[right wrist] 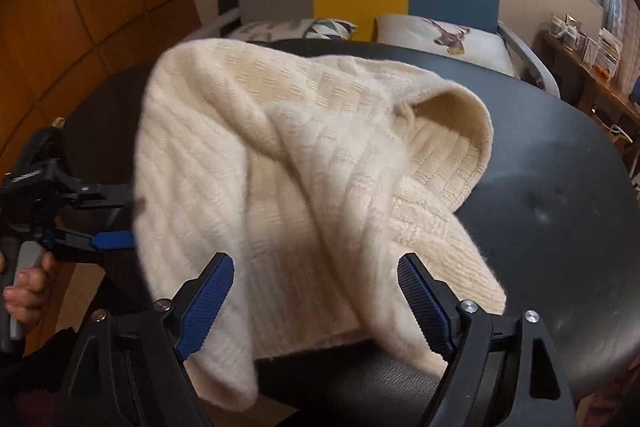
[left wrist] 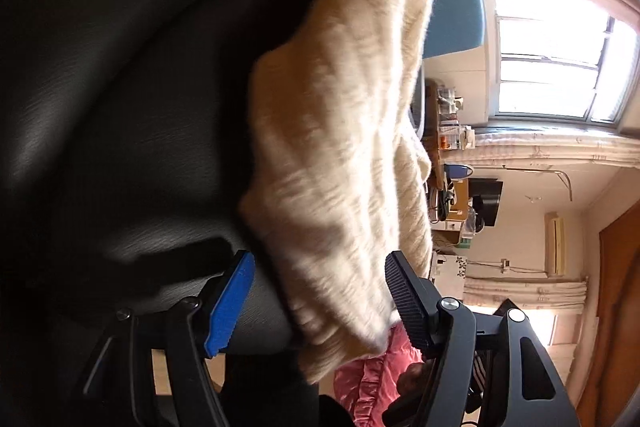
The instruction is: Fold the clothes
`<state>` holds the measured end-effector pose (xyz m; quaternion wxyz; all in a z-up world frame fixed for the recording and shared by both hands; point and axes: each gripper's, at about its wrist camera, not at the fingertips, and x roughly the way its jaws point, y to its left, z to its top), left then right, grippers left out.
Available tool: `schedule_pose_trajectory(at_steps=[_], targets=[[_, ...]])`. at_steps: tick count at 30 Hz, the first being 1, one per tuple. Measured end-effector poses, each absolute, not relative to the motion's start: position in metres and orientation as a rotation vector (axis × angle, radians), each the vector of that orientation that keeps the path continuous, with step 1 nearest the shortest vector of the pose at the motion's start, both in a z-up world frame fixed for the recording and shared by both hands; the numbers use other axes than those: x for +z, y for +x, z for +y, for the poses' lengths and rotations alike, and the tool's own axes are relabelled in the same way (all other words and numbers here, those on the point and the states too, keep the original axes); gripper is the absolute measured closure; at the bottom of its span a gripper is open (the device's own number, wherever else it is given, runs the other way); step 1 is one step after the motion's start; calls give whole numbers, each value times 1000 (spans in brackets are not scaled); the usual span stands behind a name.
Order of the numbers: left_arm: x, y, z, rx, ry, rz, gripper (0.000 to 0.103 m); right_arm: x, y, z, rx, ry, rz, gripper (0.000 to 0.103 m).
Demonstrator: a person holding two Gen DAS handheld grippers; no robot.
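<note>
Right gripper has its jaws apart over the sweater's near hem, gripping nothing. At nine o'clock the left gripper straddles its edge, also apart. The sweater lies bunched on the black table (unfolded yet); next, probably pinch both corners.

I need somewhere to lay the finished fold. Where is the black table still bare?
Bare black tabletop lies right of the cream knitted sweater, out to the rim, plus a strip behind it toward the pillows. The near edge is crowded: sweater overhanging, right gripper, left gripper.
</note>
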<state>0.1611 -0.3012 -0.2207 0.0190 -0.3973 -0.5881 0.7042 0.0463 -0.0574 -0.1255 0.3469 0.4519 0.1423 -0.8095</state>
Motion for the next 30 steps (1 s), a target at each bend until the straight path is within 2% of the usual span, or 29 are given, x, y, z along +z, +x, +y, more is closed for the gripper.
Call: schedule_pose_trajectory(at_steps=[4,6,9,12,14,18,21,23,25,26,27,30], targets=[[-220,141,-284,2229,-1281,-1767,53,-138,24,-49,-2114,1295,325,18],[-219,135,-277,2264,-1298,-1732,70,-147,19,-41,-2094,1352,296,18],[-212,131,-272,2344,-1301,-1667,87,-158,19,-30,-2092,1394,286,18],[-188,131,-280,2432,-1207,-1619,93,-158,28,-26,-2013,1408,216,18],[-164,129,-290,2499,-1132,-1561,93,-158,39,-28,-1949,1415,230,18],[-103,117,-316,2675,-1029,-1297,94,-160,56,-33,-1864,1451,361,18],[-95,117,-331,2711,-1122,-1178,93,-152,59,-31,-1824,1459,439,18],[-109,131,-350,2697,-1181,-1219,91,-129,53,-28,-1836,1405,445,18],[-128,149,-371,2669,-1220,-1319,78,-100,43,-27,-1890,1325,465,18],[-139,158,-379,2639,-1225,-1408,67,-83,37,-31,-1907,1280,468,18],[-148,166,-386,2619,-1214,-1477,63,-72,28,-40,-1925,1235,481,18],[-161,171,-402,2672,-1267,-1540,62,-40,1,-73,-1974,1100,527,18]])
